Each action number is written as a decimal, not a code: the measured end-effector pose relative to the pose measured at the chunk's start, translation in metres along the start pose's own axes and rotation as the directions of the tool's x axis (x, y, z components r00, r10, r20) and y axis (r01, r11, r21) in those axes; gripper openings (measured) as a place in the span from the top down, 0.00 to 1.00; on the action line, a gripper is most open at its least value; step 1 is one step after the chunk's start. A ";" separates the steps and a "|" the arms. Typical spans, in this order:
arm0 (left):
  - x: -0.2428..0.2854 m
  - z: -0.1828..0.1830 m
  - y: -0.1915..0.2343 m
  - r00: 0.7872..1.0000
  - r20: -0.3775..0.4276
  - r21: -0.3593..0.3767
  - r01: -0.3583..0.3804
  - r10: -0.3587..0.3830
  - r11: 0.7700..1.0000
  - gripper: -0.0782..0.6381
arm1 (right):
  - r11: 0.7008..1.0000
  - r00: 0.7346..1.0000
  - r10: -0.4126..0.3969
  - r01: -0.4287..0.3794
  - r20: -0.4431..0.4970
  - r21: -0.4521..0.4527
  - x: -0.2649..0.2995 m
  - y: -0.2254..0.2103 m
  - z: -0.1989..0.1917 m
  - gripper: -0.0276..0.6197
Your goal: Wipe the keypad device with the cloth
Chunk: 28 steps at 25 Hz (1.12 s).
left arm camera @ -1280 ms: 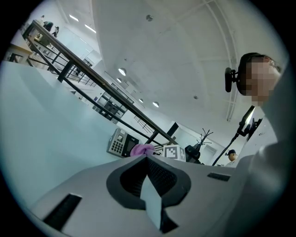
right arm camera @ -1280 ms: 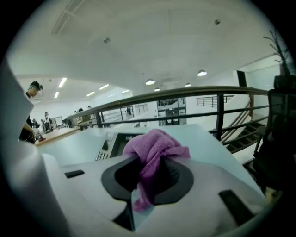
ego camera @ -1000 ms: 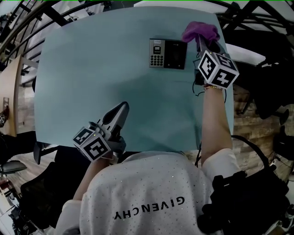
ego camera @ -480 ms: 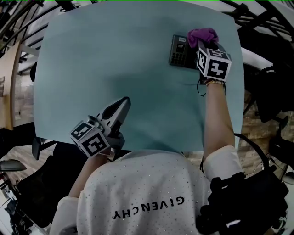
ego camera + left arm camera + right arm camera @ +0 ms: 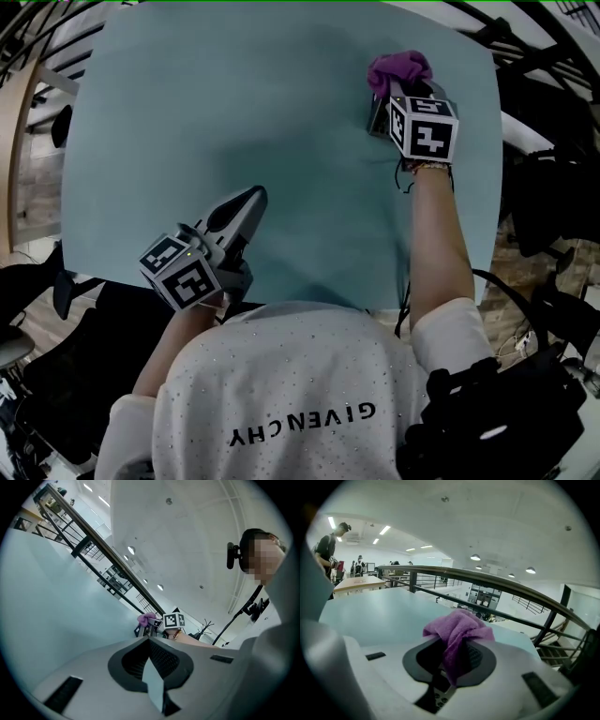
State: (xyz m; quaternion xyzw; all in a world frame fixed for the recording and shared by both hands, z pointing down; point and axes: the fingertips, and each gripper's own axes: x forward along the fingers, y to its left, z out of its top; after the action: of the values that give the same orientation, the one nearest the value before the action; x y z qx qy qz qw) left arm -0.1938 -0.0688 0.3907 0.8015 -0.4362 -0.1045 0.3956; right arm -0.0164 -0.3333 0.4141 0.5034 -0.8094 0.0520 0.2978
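Note:
My right gripper point(image 5: 401, 92) is shut on a purple cloth point(image 5: 397, 69) at the far right of the teal table point(image 5: 234, 112). It sits over the keypad device point(image 5: 376, 116), of which only a dark left edge shows beside the marker cube. In the right gripper view the cloth point(image 5: 458, 631) bunches between the jaws of the right gripper point(image 5: 457, 660), with keypad buttons point(image 5: 440, 696) just below. My left gripper point(image 5: 249, 201) rests shut and empty near the table's front edge, far from the device. In the left gripper view the left gripper point(image 5: 151, 641) points toward the distant cloth point(image 5: 146, 618).
The table's right edge point(image 5: 487, 159) lies close beside the right gripper. Black railings point(image 5: 544, 56) and dark chairs ring the table. The person's white shirt point(image 5: 281, 394) fills the bottom of the head view. People stand at desks point(image 5: 328, 550) far behind.
The right gripper has carried the cloth leftward onto the keypad device, which now lies almost wholly hidden under it. The left gripper has stayed where it was.

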 end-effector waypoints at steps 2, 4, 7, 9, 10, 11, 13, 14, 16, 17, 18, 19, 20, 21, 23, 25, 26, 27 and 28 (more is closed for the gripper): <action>-0.005 0.006 0.004 1.000 0.008 0.000 0.006 -0.006 1.000 0.89 | 0.999 1.000 0.018 -0.018 -0.020 -0.033 0.004 0.016 0.004 0.86; -0.012 0.011 0.008 1.000 0.012 0.010 0.007 -0.007 1.000 0.89 | 0.998 1.000 0.019 -0.020 -0.018 -0.064 0.007 0.029 0.011 0.86; -0.026 0.019 0.020 1.000 0.016 0.010 -0.007 0.006 1.000 0.89 | 0.994 0.993 0.055 -0.045 0.105 -0.100 0.001 0.054 0.040 0.86; -0.032 0.021 0.027 1.000 0.018 0.004 -0.015 0.014 1.000 0.89 | 0.986 0.970 0.133 -0.108 0.205 -0.128 -0.006 0.078 0.058 0.86; -0.033 0.021 0.029 1.000 0.016 0.002 -0.015 0.015 1.000 0.89 | 0.981 0.962 0.162 -0.133 0.219 -0.141 -0.007 0.086 0.059 0.86; -0.033 0.020 0.030 1.000 0.013 0.001 -0.014 0.014 1.000 0.89 | 0.980 0.965 0.168 -0.140 0.203 -0.144 -0.005 0.090 0.054 0.86; -0.032 0.019 0.030 1.000 0.007 0.001 -0.005 0.005 1.000 0.89 | 0.987 0.986 0.113 -0.097 0.121 -0.131 0.001 0.083 0.033 0.86; -0.032 0.019 0.029 1.000 0.004 0.002 0.001 -0.001 1.000 0.89 | 0.991 0.994 0.075 -0.065 0.080 -0.115 0.003 0.077 0.022 0.86; -0.031 0.018 0.030 1.000 -0.006 0.003 0.014 -0.014 1.000 0.89 | 0.998 0.999 0.028 -0.027 0.020 -0.063 0.003 0.066 0.004 0.86; -0.030 0.018 0.030 1.000 -0.011 0.002 0.020 -0.020 1.000 0.89 | 0.999 1.000 0.023 -0.023 0.001 -0.032 0.002 0.064 -0.004 0.86; -0.030 0.017 0.030 1.000 -0.017 0.001 0.027 -0.027 1.000 0.89 | 1.000 1.000 0.022 -0.022 -0.013 -0.006 0.000 0.063 -0.011 0.86; -0.029 0.017 0.030 0.999 -0.021 0.000 0.034 -0.034 0.999 0.89 | 1.000 1.000 0.021 -0.021 -0.024 0.013 -0.002 0.062 -0.017 0.86; -0.028 0.017 0.029 0.999 -0.025 0.000 0.043 -0.043 0.999 0.89 | 0.999 0.999 0.020 -0.019 -0.034 0.027 -0.004 0.062 -0.023 0.86; -0.027 0.017 0.028 0.998 -0.029 0.002 0.052 -0.051 0.999 0.89 | 0.999 0.999 0.019 -0.017 -0.045 0.041 -0.006 0.062 -0.029 0.86; -0.025 0.017 0.024 0.997 -0.038 0.009 0.069 -0.069 0.998 0.89 | 0.997 0.998 0.023 -0.018 -0.064 0.075 -0.010 0.065 -0.042 0.86; -0.023 0.018 0.020 0.996 -0.044 0.019 0.084 -0.083 0.996 0.89 | 0.994 0.997 0.026 -0.017 -0.079 0.111 -0.014 0.067 -0.054 0.86; -0.023 0.019 0.018 0.995 -0.045 0.023 0.090 -0.089 0.996 0.89 | 0.992 0.996 0.025 -0.014 -0.088 0.124 -0.016 0.068 -0.060 0.86; -0.023 0.019 0.017 0.995 -0.045 0.026 0.095 -0.094 0.995 0.89 | 0.991 0.995 0.023 -0.010 -0.095 0.136 -0.017 0.070 -0.065 0.86; -0.023 0.019 0.016 0.994 -0.046 0.028 0.099 -0.098 0.995 0.89 | 0.989 0.995 0.020 -0.005 -0.102 0.146 -0.018 0.071 -0.069 0.86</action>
State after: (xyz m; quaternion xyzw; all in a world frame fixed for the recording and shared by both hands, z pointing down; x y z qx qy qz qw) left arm -0.2271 -0.0661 0.3851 0.8300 -0.3887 -0.0996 0.3873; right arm -0.0411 -0.2585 0.4759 0.5152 -0.7903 0.1386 0.3013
